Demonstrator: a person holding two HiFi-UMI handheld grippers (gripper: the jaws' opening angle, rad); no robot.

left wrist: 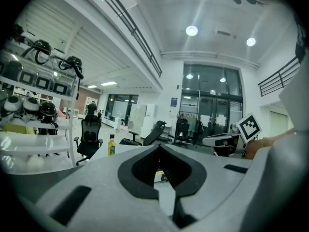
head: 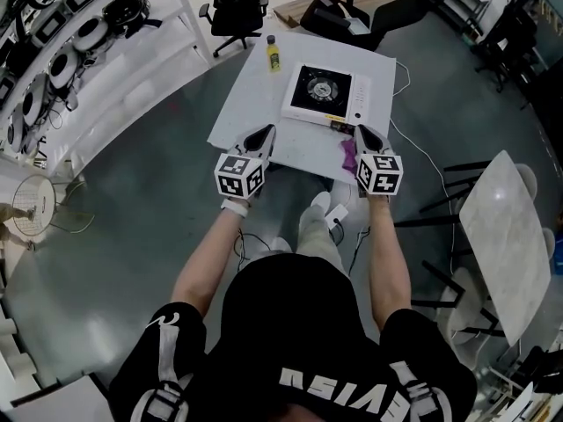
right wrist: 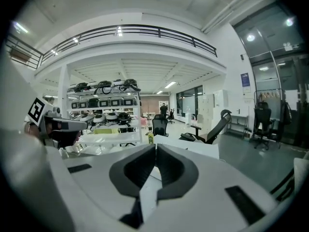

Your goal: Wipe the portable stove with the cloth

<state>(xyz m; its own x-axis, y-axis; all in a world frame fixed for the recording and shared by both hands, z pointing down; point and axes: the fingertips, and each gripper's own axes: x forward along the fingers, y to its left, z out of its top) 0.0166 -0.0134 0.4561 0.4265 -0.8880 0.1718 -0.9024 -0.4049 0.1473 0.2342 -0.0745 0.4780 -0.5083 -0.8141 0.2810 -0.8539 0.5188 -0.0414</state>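
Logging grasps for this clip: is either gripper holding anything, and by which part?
Left gripper holds nothing. Right gripper is shut beside the purple cloth, but whether it pinches the cloth's edge cannot be told.

The left tool's [left wrist: 160, 147] dark padded jaws meet tip to tip with nothing between them. Beyond them, a small yellow bottle with a dark cap [left wrist: 111, 144] stands on the white worktop [left wrist: 133, 149], with a black office chair [left wrist: 90, 137] behind.
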